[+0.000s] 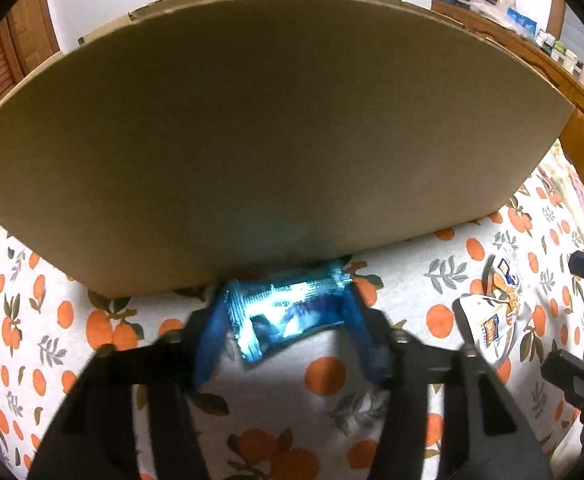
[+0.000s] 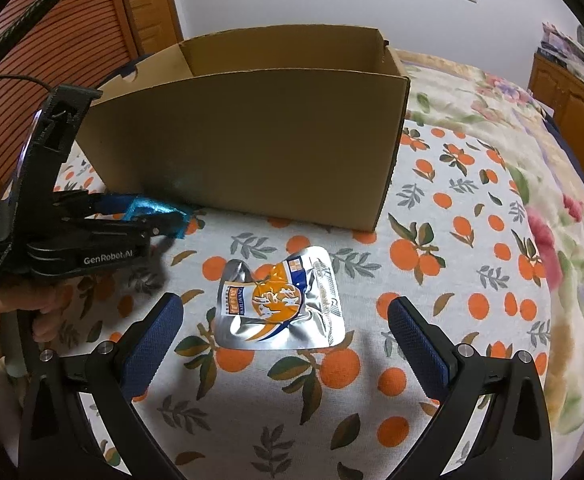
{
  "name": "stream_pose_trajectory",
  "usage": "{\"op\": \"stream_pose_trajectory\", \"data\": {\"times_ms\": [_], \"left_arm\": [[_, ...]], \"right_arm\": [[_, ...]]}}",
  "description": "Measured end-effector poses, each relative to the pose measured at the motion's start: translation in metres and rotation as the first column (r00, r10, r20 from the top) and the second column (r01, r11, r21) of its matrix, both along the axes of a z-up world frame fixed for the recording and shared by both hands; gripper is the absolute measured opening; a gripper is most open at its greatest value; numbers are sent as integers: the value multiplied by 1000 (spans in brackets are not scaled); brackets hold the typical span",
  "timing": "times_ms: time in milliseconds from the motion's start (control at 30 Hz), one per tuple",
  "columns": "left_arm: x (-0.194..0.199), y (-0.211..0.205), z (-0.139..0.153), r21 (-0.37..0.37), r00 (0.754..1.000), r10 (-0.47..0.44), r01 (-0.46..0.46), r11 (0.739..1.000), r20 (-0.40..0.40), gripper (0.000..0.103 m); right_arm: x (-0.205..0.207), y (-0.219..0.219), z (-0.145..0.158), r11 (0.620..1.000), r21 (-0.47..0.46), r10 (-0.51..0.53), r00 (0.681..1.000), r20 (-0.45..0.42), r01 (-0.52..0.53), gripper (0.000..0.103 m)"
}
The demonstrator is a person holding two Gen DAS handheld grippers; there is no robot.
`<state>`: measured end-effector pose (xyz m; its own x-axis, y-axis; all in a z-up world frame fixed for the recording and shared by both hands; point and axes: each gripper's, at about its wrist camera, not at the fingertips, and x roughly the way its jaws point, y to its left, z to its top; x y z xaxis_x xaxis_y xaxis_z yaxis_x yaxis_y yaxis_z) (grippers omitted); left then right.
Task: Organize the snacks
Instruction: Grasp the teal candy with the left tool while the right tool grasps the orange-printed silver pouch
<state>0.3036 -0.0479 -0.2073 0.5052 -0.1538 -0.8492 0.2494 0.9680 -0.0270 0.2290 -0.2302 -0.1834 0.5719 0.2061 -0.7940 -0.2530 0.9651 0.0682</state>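
Left gripper (image 1: 288,316) jaws clenched on blue snack packet (image 1: 288,312) low beside cardboard box (image 2: 252,136) wall (needs lifting over rim), right gripper (image 2: 284,332) jaws released, straddling silver pouch (image 2: 282,304) on bed (image 2: 472,280).

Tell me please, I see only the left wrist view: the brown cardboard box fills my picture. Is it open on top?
Observer: Yes. In the right wrist view the brown cardboard box is open on top, and I see nothing in the part of its inside that shows.
Operator: Does my left gripper really hold the shiny blue packet?
Observer: The left gripper is shut on the shiny blue packet, low by the box's front wall.
Operator: And the right gripper?
Observer: The right gripper is open, with the silver and orange foil pouch lying flat on the orange-print cloth between its fingers.
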Motion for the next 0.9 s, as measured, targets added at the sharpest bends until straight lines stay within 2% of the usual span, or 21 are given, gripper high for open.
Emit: {"op": "stream_pose_trajectory", "data": {"times_ms": [133,267,633,800,900], "left_arm": [[-3,3,3,3,999,-2,2,1000,-42,22],[-15,8,7,-23,996,-5,3,1000,-91,11],[-36,24,48,-79,997,-37,31,996,-67,11],[-56,25,75,-95,999,-43,41,995,-23,11],[-57,24,85,-113,999,-48,48,992,3,11]], "right_arm": [[0,0,0,1000,-1,1,1000,-2,-1,103],[0,1,-2,1000,-7,3,1000,-6,-3,103],[8,-8,-12,1000,25,-12,1000,-25,13,103],[17,-3,-21,999,39,0,999,-46,2,103],[22,3,-27,1000,15,13,999,-52,-12,103]]}}
